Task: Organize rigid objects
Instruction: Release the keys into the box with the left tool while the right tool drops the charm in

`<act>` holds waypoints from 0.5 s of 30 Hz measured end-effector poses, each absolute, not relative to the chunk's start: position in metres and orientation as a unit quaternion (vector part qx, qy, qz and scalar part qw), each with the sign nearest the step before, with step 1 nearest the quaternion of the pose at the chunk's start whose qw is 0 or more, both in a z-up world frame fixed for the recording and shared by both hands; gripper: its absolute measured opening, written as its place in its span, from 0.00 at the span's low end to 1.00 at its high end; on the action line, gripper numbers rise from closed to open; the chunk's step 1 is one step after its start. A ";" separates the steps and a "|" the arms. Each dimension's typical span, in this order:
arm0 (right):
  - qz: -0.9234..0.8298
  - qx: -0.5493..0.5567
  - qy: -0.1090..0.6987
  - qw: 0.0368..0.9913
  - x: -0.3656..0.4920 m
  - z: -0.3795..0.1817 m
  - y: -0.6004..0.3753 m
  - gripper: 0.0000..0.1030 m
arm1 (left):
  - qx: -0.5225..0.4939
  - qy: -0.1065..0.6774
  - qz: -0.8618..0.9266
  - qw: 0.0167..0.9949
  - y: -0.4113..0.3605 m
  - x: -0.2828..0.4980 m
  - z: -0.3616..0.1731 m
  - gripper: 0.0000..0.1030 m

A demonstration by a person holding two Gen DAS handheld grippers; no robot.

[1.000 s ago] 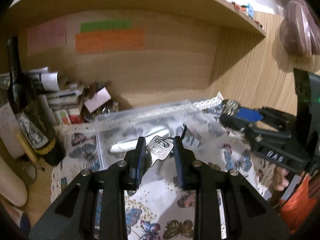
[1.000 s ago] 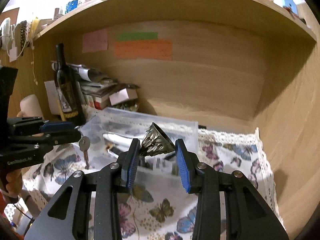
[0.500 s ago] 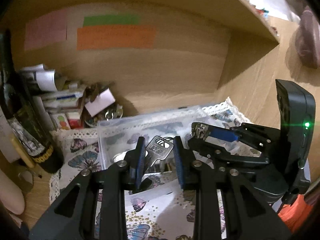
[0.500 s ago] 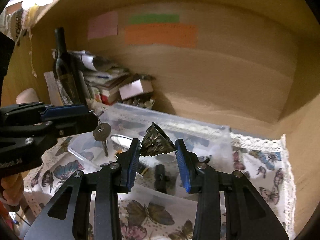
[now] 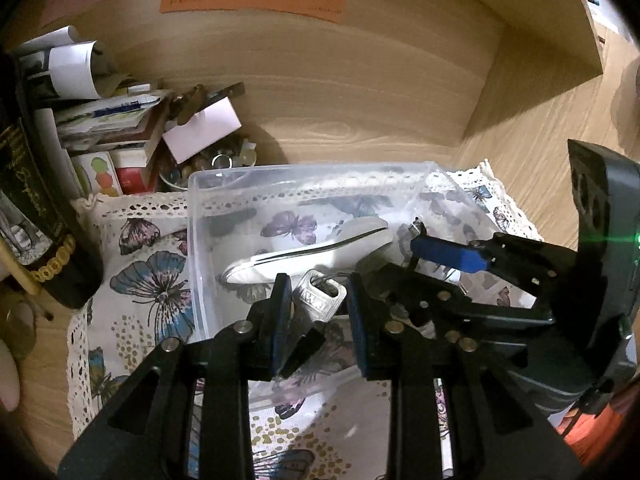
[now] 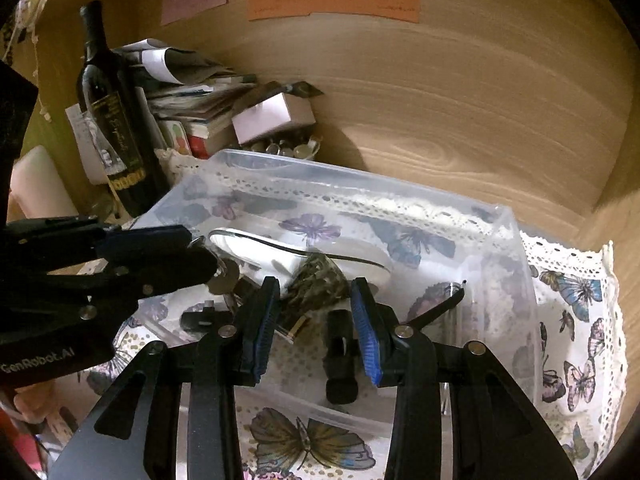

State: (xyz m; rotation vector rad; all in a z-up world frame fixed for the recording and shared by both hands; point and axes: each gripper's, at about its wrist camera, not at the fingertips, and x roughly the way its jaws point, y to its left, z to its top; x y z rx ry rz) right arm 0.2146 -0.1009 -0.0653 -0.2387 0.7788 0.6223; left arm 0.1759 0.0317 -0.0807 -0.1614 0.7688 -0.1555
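The left gripper (image 5: pixel 316 312) pinches a silver key (image 5: pixel 320 300); the right gripper (image 6: pixel 314 312) clamps a small brass cone (image 6: pixel 316 282). Both hang over the clear bin (image 5: pixel 192 240) just ahead. Crowded together, they could knock jaws and spill outside.

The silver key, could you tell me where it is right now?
In the left wrist view, the silver key sits between the left gripper's jaws, over the clear plastic box.
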 end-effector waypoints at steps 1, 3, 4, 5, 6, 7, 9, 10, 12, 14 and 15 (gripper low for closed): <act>0.301 -0.111 0.371 0.871 0.214 -0.064 -0.103 0.34 | -0.078 0.371 -0.076 0.922 0.032 0.174 -0.079 0.27; 0.301 -0.109 0.365 0.874 0.211 -0.060 -0.105 0.35 | -0.078 0.363 -0.072 0.926 0.032 0.170 -0.073 0.27; 0.300 -0.108 0.361 0.876 0.209 -0.057 -0.106 0.35 | -0.076 0.358 -0.072 0.928 0.032 0.167 -0.069 0.27; 0.300 -0.107 0.358 0.878 0.208 -0.054 -0.107 0.35 | -0.074 0.354 -0.071 0.930 0.032 0.165 -0.066 0.27; 0.300 -0.106 0.351 0.880 0.204 -0.050 -0.109 0.35 | -0.070 0.348 -0.069 0.932 0.032 0.161 -0.061 0.27; 0.300 -0.105 0.347 0.882 0.202 -0.047 -0.110 0.35 | -0.067 0.342 -0.069 0.935 0.031 0.157 -0.056 0.27; 0.300 -0.101 0.333 0.888 0.194 -0.036 -0.116 0.35 | -0.060 0.329 -0.067 0.940 0.029 0.149 -0.047 0.27; 0.301 -0.099 0.328 0.890 0.191 -0.032 -0.118 0.36 | -0.057 0.322 -0.065 0.943 0.028 0.145 -0.043 0.28; 0.300 -0.096 0.313 0.896 0.182 -0.023 -0.123 0.38 | -0.052 0.305 -0.059 0.949 0.026 0.135 -0.032 0.32; 0.297 -0.092 0.297 0.903 0.172 -0.012 -0.129 0.41 | -0.049 0.290 -0.055 0.954 0.024 0.126 -0.023 0.40; 0.297 -0.089 0.288 0.906 0.166 -0.007 -0.133 0.42 | -0.047 0.282 -0.054 0.957 0.022 0.119 -0.018 0.41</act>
